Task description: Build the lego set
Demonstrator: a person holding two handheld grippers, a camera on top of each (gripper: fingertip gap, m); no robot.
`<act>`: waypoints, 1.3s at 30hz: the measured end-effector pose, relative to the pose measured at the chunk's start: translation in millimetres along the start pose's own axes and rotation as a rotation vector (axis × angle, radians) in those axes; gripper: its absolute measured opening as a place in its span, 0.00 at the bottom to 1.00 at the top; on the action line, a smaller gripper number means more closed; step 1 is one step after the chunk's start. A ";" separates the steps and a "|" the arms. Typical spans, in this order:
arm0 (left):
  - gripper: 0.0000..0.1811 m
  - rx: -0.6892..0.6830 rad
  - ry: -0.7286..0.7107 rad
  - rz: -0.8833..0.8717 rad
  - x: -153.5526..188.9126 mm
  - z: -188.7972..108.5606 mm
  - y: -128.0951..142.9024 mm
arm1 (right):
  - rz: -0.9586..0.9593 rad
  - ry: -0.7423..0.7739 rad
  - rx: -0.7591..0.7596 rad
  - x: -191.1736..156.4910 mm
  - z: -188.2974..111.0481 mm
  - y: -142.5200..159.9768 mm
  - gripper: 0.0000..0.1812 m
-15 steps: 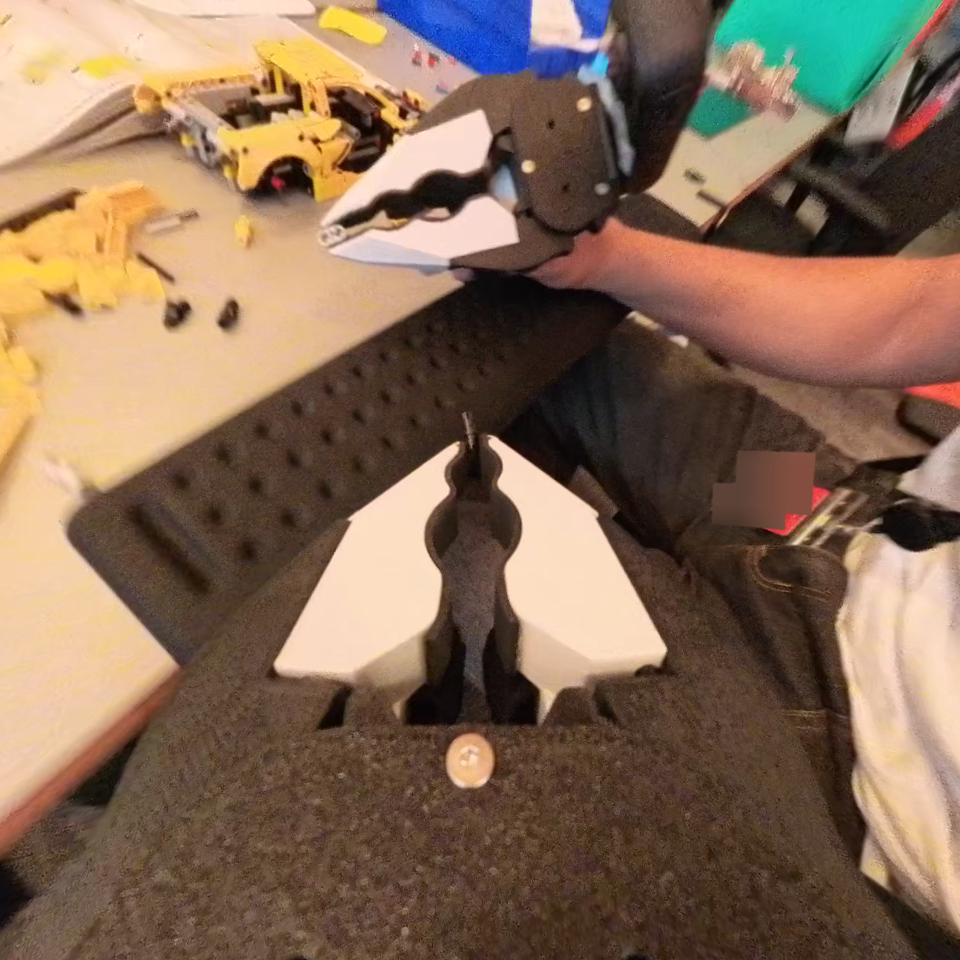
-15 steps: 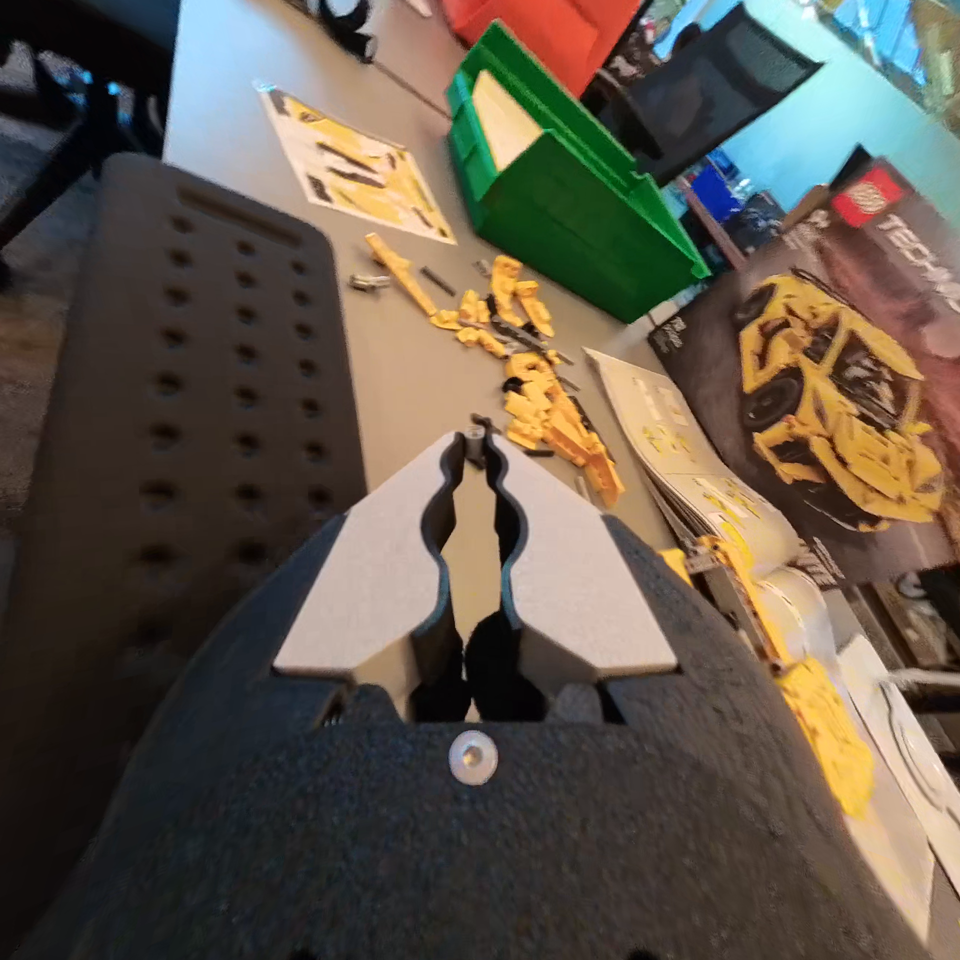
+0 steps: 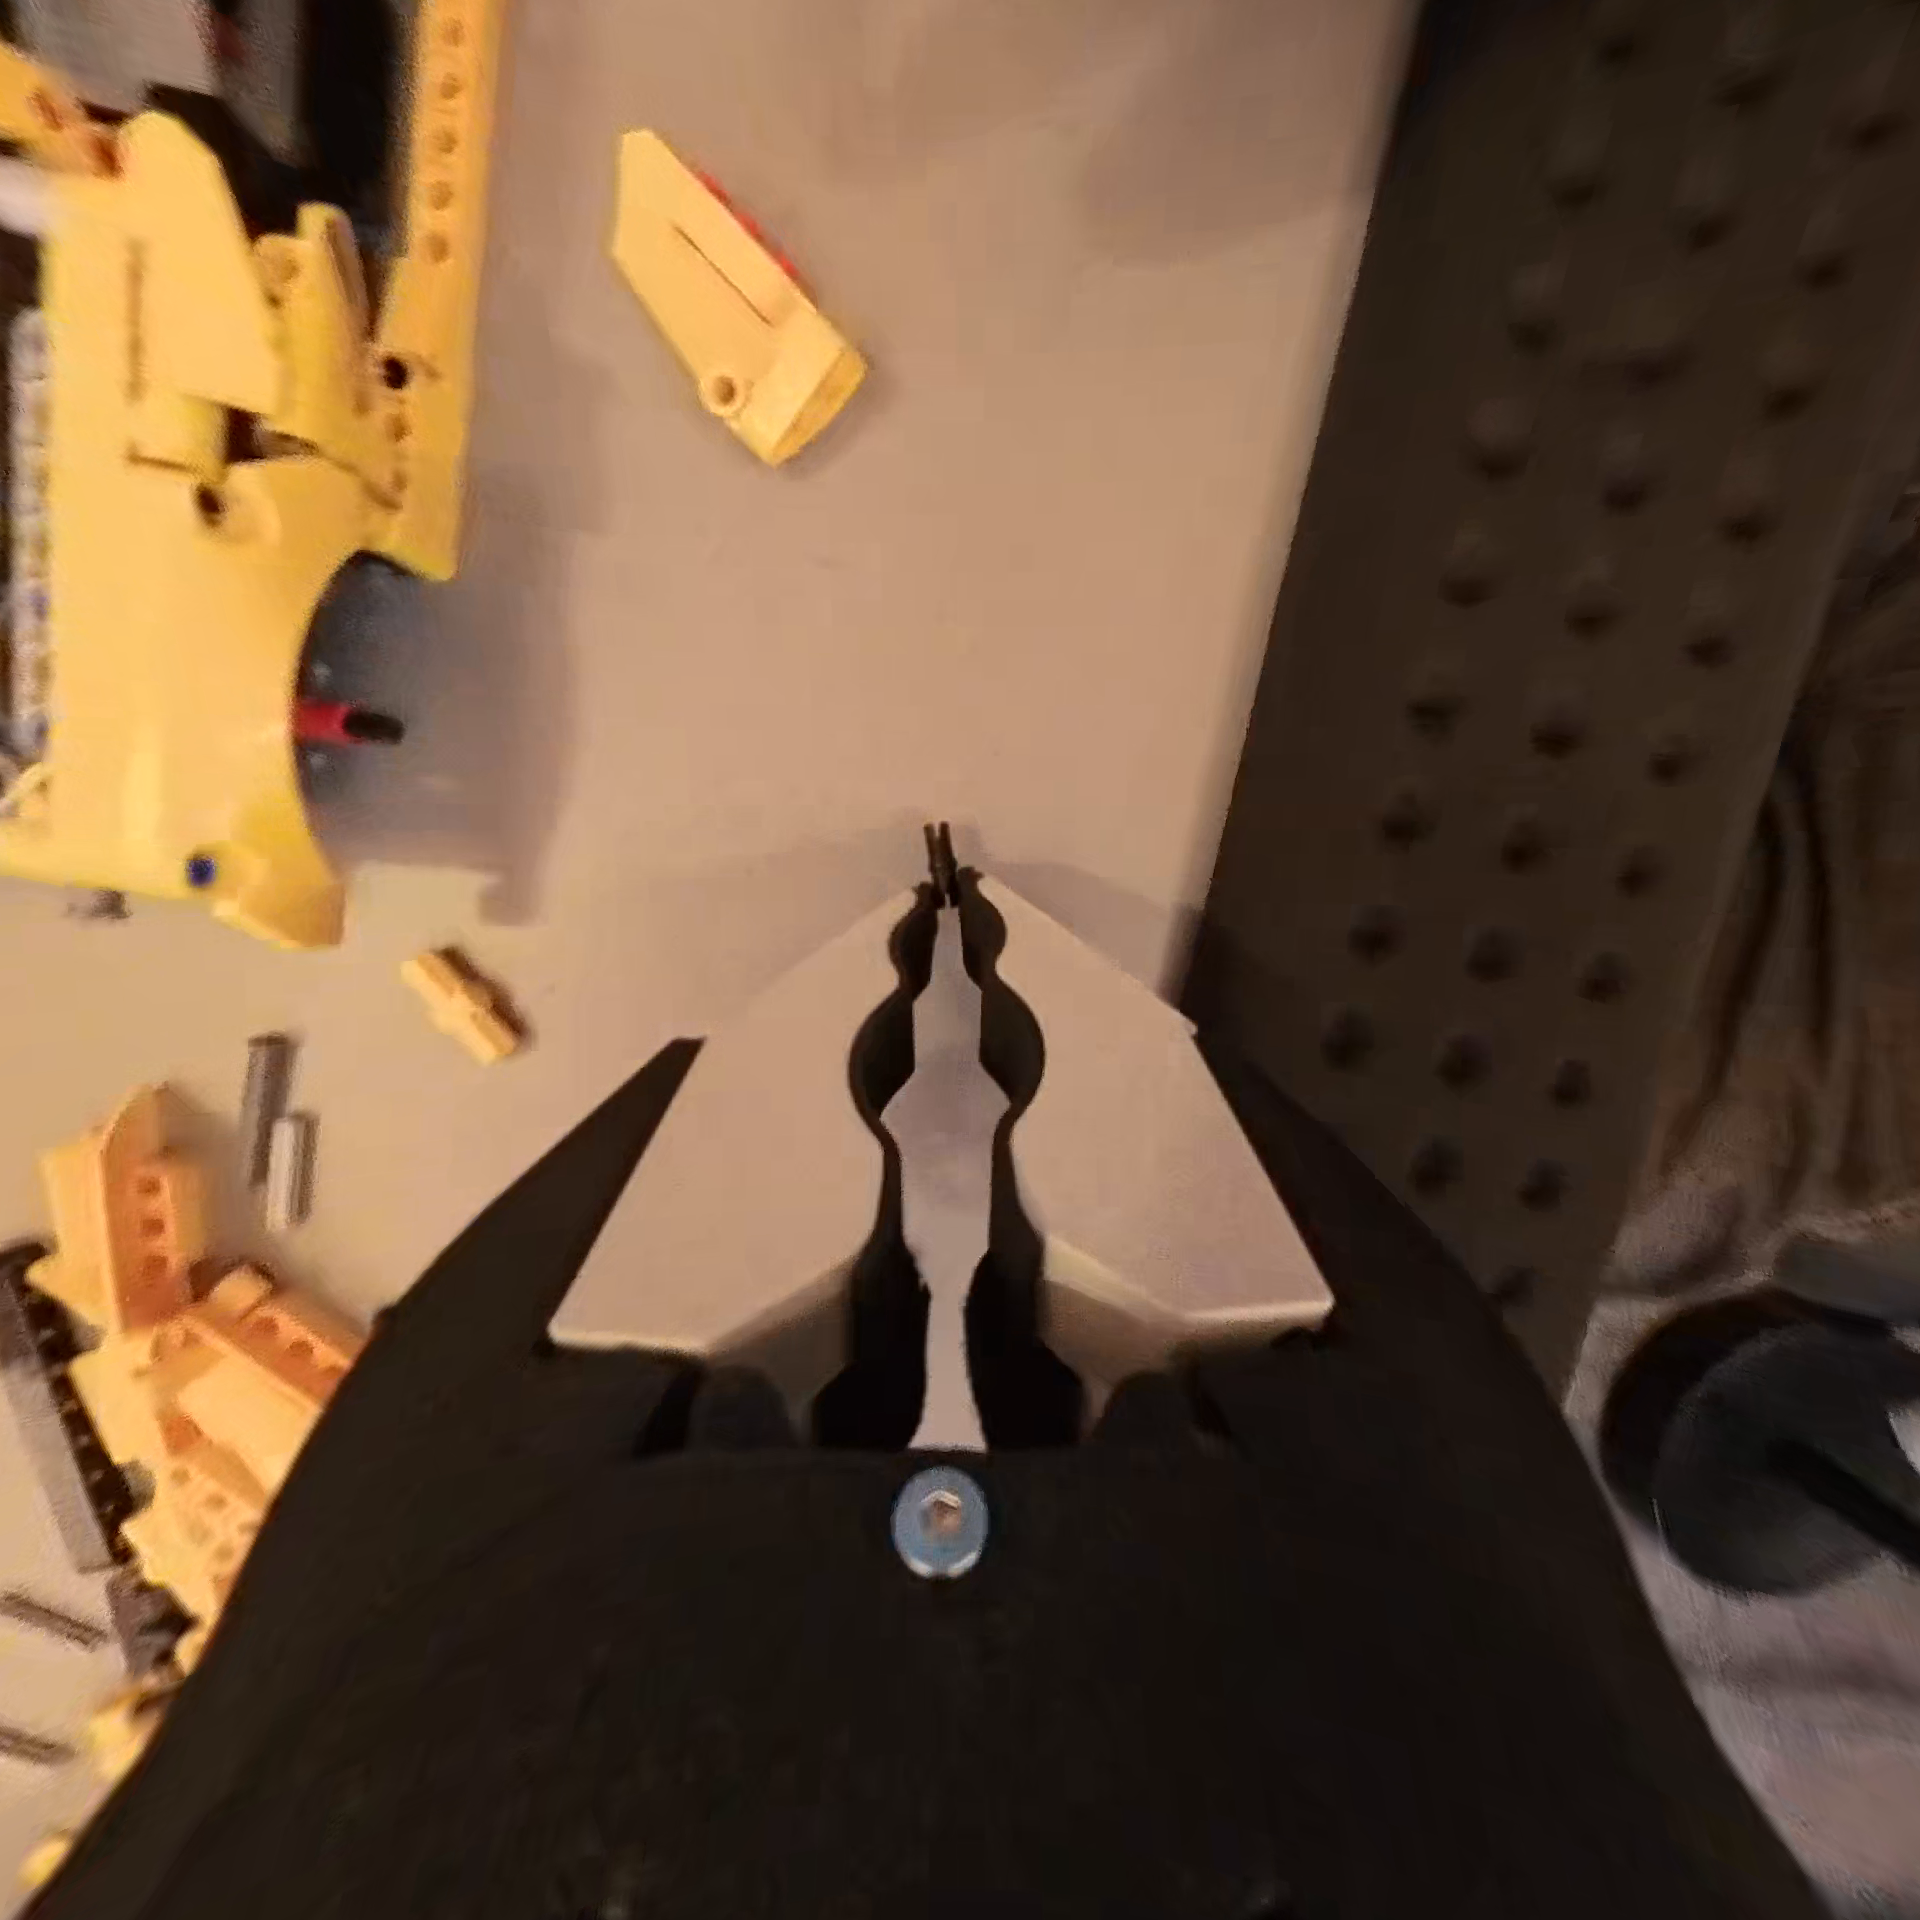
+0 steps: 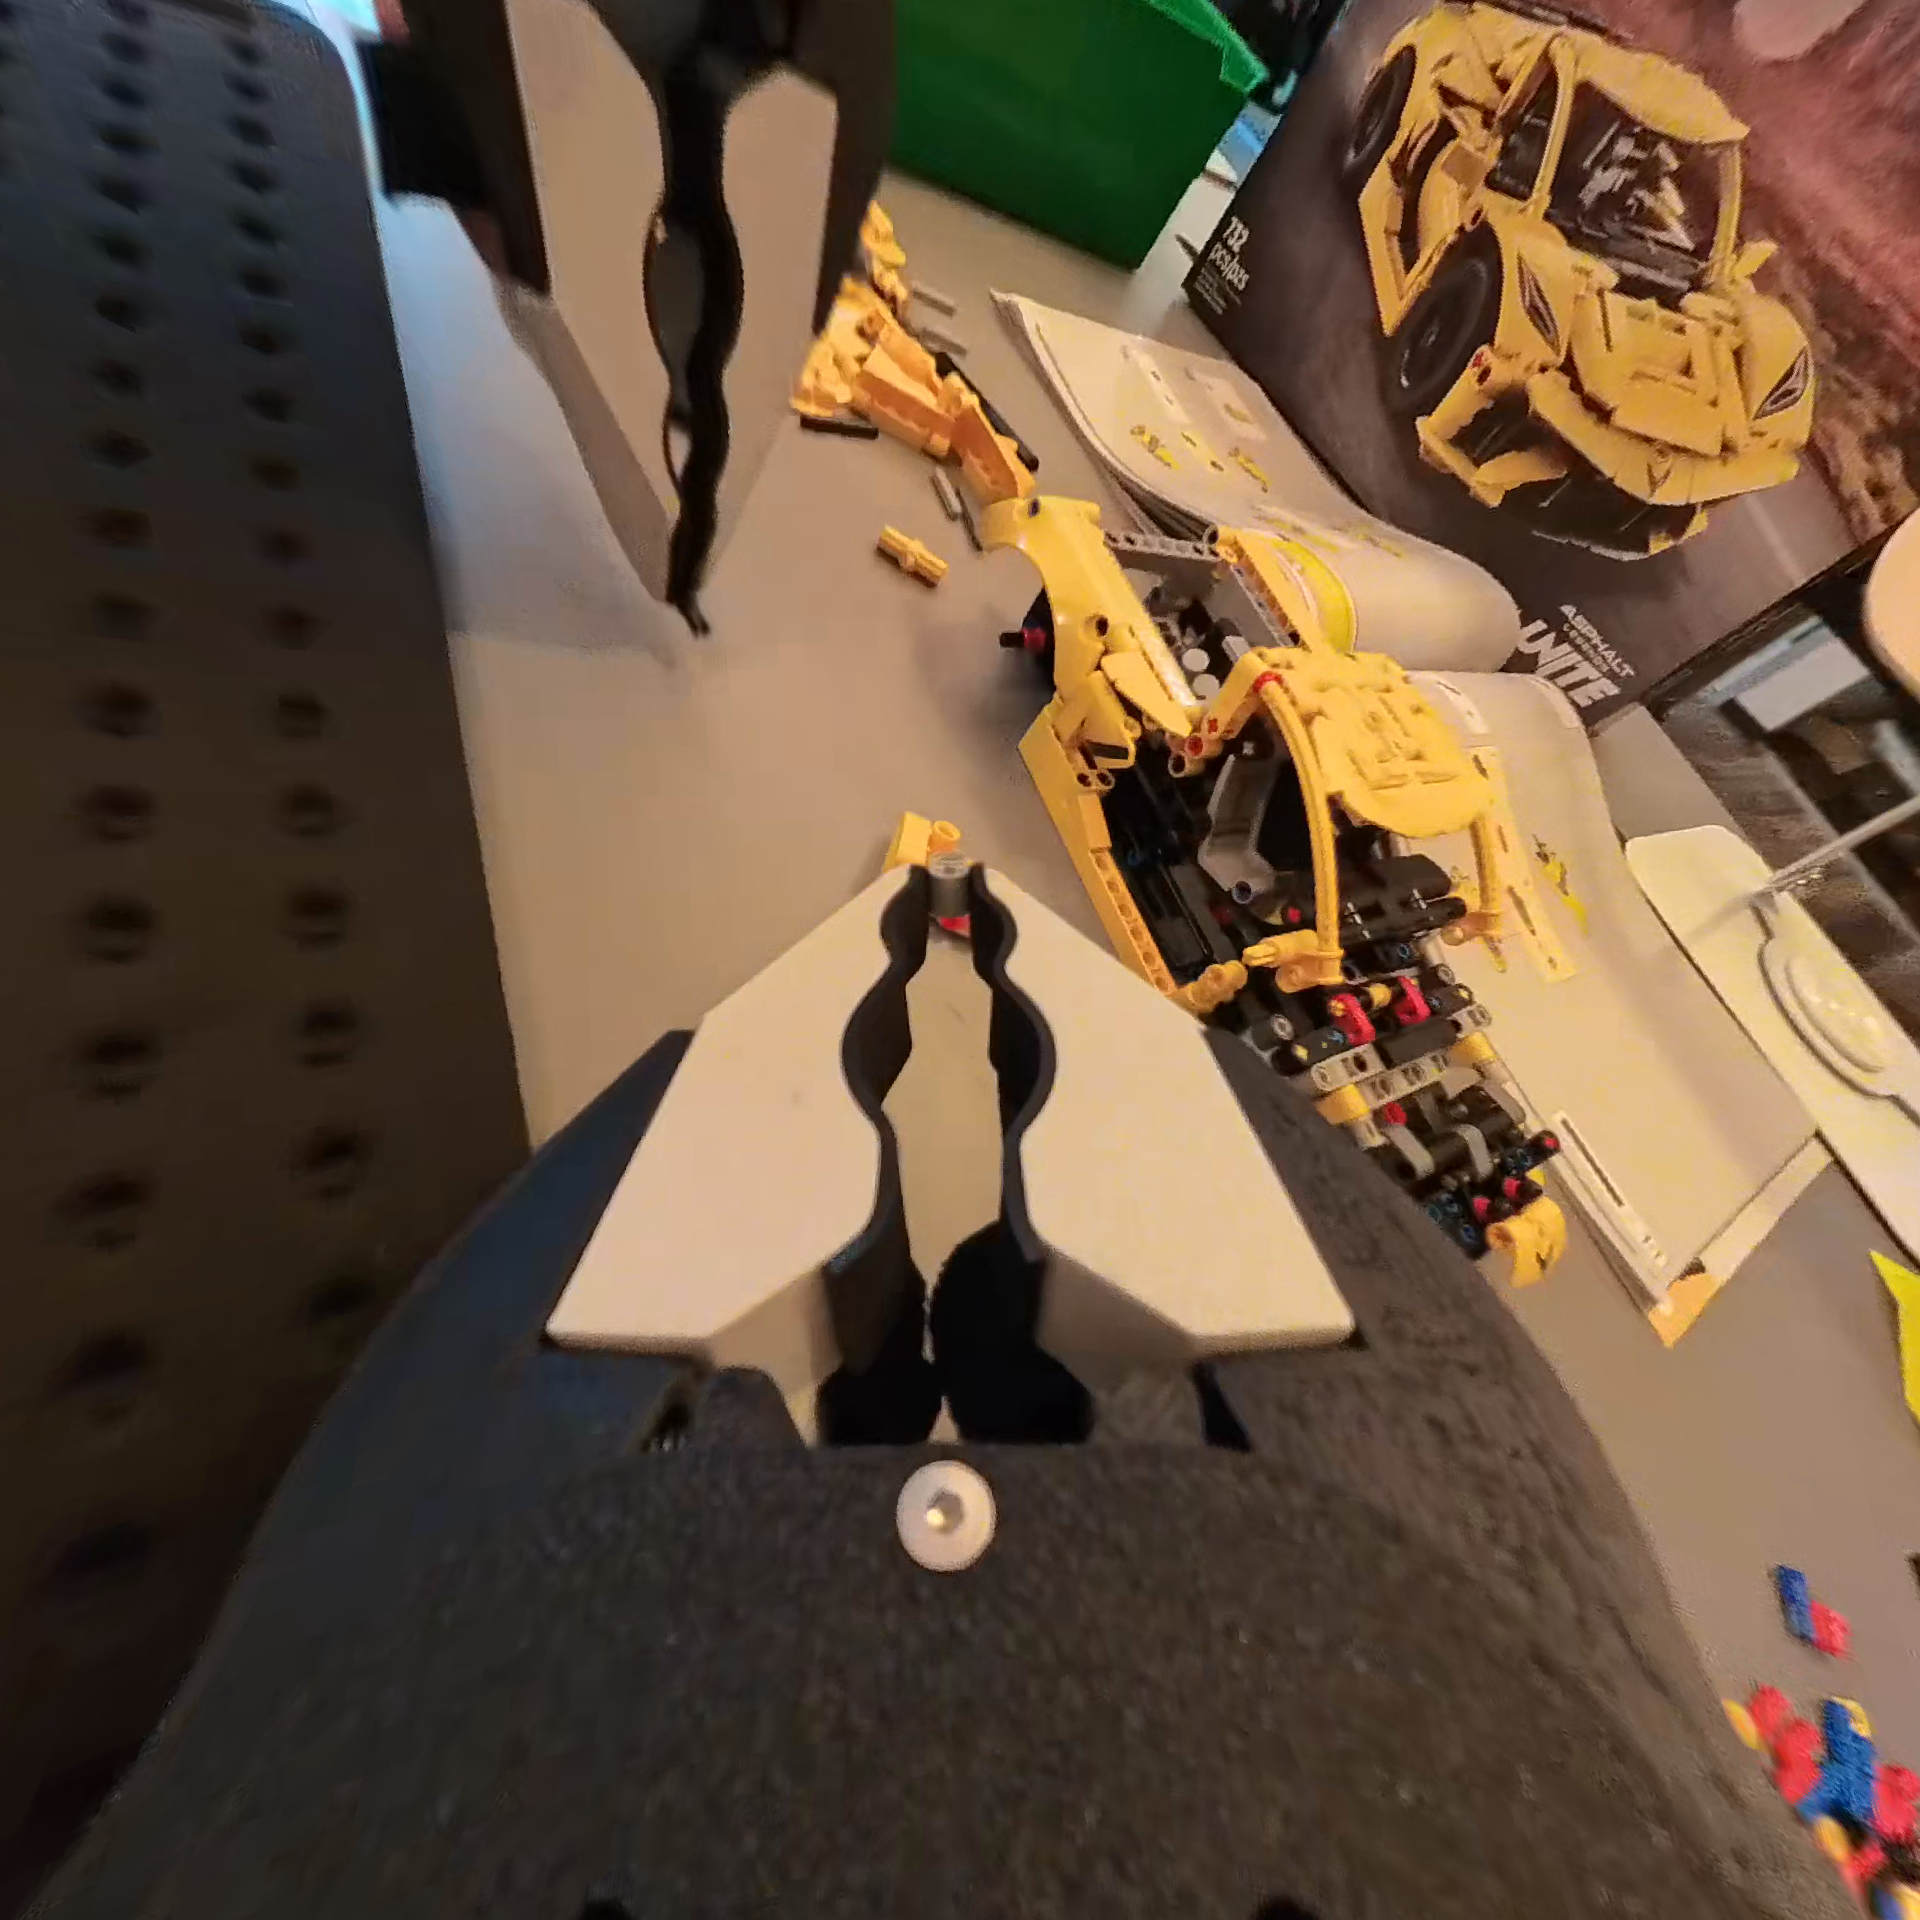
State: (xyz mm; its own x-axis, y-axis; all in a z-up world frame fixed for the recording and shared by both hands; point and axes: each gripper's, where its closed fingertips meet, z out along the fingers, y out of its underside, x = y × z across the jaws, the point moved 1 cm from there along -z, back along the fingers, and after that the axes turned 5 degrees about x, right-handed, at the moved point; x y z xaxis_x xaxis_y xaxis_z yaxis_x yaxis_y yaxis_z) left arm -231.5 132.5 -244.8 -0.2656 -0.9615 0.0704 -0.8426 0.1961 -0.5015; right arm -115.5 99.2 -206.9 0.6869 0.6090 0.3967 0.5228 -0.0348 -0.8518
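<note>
Table (image 4: 727,790): yellow car model (image 4: 1278,852) right of right gripper (image 4: 948,883), near.

**Printed matter, right wrist view**

1. Box (image 4: 1558,260), dark, with a picture of a yellow car, standing at the far side of the table (image 4: 727,779).
   - One short line of small white print, with a number, runs sideways along its left edge.
   - Two lines of bolder white lettering sit at its lower corner, just above the booklet.
   - Wording not transcribed.
2. Booklet (image 4: 1174,416), white, open and lying flat in front of the box. Its pages carry small yellow diagrams, and any print on them is too small to read.

**Left wrist view**

Nothing legible.
</note>
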 end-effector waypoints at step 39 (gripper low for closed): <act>0.02 1.361 0.388 -0.288 -45.7 -97.9 -153.0 | 0.291 -0.261 -0.239 -22.8 13.7 40.8 0.06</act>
State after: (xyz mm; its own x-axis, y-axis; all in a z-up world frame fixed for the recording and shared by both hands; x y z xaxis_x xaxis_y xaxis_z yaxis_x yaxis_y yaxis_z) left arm -136.3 165.3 -86.9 -0.4607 -0.7801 0.4233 0.1453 -0.5367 -0.8311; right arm -116.8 94.7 -255.4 0.6883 0.7250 0.0270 0.4500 -0.3974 -0.7998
